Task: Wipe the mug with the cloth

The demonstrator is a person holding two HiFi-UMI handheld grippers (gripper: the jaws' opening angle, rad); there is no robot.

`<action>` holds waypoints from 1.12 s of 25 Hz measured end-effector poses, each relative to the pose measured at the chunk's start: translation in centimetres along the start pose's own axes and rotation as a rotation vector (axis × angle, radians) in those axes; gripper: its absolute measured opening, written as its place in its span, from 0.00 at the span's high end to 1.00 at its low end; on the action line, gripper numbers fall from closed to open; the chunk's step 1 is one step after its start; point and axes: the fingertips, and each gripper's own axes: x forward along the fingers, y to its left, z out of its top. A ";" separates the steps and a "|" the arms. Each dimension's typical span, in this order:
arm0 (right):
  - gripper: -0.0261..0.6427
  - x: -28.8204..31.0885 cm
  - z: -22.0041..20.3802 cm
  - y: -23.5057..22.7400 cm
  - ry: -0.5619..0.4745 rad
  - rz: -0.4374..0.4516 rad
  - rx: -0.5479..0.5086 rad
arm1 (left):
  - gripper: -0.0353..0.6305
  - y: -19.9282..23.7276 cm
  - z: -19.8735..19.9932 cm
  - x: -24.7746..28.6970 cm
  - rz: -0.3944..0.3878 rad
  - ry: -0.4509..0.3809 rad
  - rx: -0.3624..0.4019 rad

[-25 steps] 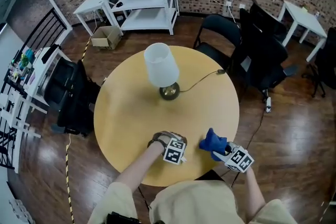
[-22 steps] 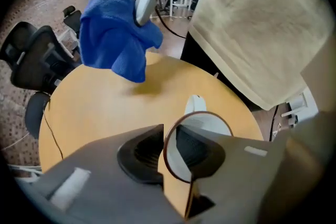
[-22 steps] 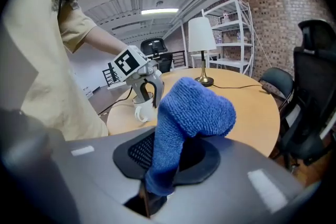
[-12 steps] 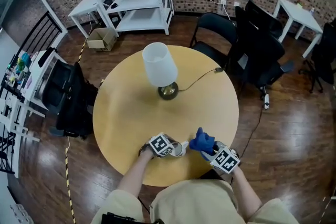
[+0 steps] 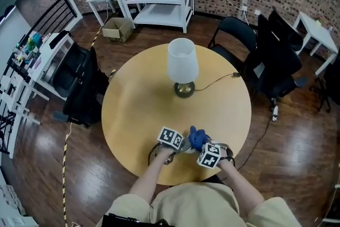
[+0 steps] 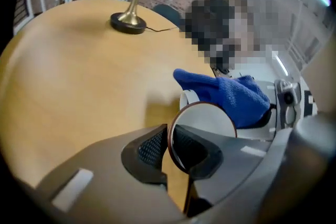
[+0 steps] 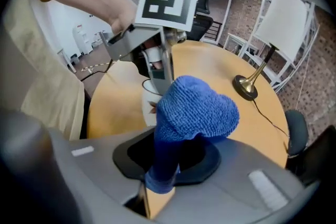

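Grips a white mug [image 6: 207, 122] by the rim with the left claw [image 6: 168, 145], pads pressed together on the thin wall, one inside the cup and one outside. Finds that mug in the lower middle of the head view, near the close edge of the round wooden tabletop [image 5: 143, 98], between the two marker cubes; cannot tell whether standing on the wood or lifted just off it. Pinches a blue cloth [image 7: 195, 107] in the right claw [image 7: 166, 164], squeezing the lower end between the pads and leaving the bunched upper end free, right at the mug's rim, touching or nearly so. Looks like glazed ceramic: stiff, smooth, probably slippery under hard pads, fairly heavy for a hold on one spot of the rim, and breakable if dropped. Seems safest to keep the rim clamp firm while rubbing and to push toward the held side, since a sideways shove could twist the cup out of the pads. Reads the cloth as soft, knitted, floppy and light; calls for a hold close to the wad, so as to press rather than fold away. Shows only a bare white inside to the mug, nothing in it as far as visible, with a dark line round the lip. Leaves the white-shaded lamp [image 5: 183, 64] with its brass foot well apart, in the upper middle of the tabletop.
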 end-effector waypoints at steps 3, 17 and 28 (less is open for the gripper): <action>0.84 -0.1 0.1 1.3 0.004 0.000 -0.012 | 0.91 0.5 -0.6 -0.3 -0.006 -0.045 -0.156; 0.84 1.1 0.9 4.0 0.054 -0.075 -0.177 | 0.91 1.4 -3.9 -0.3 -0.161 -0.191 -0.865; 0.84 4.4 1.1 8.1 0.057 0.048 -0.241 | 0.91 1.6 -4.6 -0.3 -0.217 -0.221 -0.980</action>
